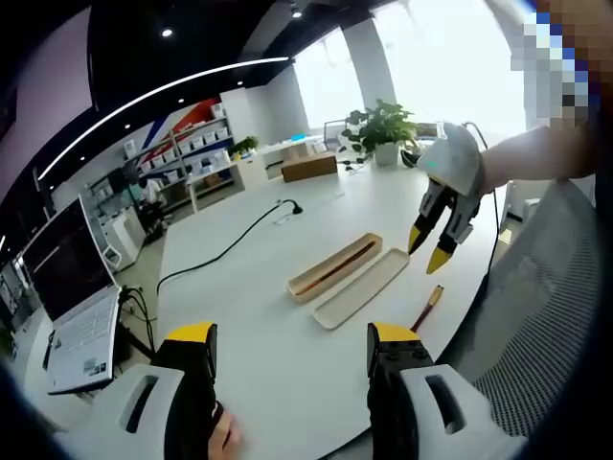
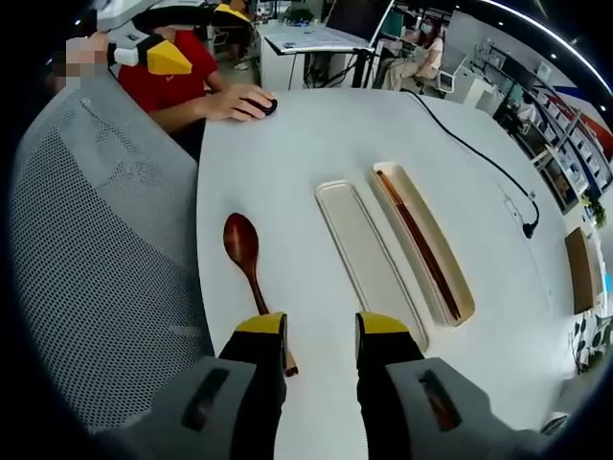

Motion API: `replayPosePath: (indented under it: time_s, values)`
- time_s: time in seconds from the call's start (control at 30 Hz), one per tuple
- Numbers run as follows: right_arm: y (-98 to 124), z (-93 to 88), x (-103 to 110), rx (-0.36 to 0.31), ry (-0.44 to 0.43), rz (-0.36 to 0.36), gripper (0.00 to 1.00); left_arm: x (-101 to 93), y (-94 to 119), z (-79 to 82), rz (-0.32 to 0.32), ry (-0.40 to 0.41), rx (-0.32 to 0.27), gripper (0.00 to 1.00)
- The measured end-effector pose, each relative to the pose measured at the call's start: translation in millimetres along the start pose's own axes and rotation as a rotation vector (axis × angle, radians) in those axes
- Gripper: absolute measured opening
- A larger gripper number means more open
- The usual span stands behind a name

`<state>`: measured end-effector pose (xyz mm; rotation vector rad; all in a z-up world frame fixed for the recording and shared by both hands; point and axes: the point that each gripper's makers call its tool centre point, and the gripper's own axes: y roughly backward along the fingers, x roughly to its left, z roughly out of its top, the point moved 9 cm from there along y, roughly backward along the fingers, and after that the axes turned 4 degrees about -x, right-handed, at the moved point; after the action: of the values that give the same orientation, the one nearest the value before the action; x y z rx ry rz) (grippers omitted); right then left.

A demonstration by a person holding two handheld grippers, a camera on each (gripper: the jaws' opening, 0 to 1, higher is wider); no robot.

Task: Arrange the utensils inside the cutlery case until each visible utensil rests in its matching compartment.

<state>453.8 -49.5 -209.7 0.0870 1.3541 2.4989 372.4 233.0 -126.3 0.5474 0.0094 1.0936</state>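
Chopsticks [image 2: 419,240] already in case base [image 2: 458,287]; wooden spoon [image 2: 245,251] w/ lid [image 2: 364,254] still on table. Right gripper [image 2: 321,331], left gripper [image 1: 292,343]: jaws spread, empty.

Both grippers: white/grey shells w/ black jaws, yellow tips – left gripper [image 1: 292,347], right gripper [image 2: 321,331].

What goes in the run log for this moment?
spoon on table, outside case | chopsticks in case base | lid beside base | both tools open
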Motion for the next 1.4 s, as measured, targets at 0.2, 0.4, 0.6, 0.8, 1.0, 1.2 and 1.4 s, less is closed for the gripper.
replayPosePath:
  time_s: [0.2,0.4,0.6,0.8,1.0,1.2,1.4]
  values:
    - [-6,-2.3,6,0.008,0.001,0.029,0.26,0.5,0,0.0,0.002,0.001,0.0,0.65]
    - [-12,-5.2,10,0.015,-0.003,0.062,0.26,0.7,0,0.4,0.002,0.0,0.0,0.65]
    - [-21,-8.7,20,0.03,0.016,0.111,0.26,0.7,0,0.0,0.0,0.001,0.003,0.65]
    - [-26,-10.7,23,0.047,0.027,0.136,0.26,0.2,-1,0.1,-0.002,-0.004,0.006,0.65]
    - [-31,-13.8,28,0.072,0.062,0.152,0.29,-0.2,-2,0.0,-0.005,-0.009,0.011,0.65]
    - [-34,-13.8,29,0.078,0.081,0.156,0.3,0.4,-2,0.2,0.001,-0.004,0.009,0.65]
    - [-37,-16.2,33,0.098,0.1,0.174,0.3,0.9,-2,0.8,0.006,0.0,0.003,0.65]
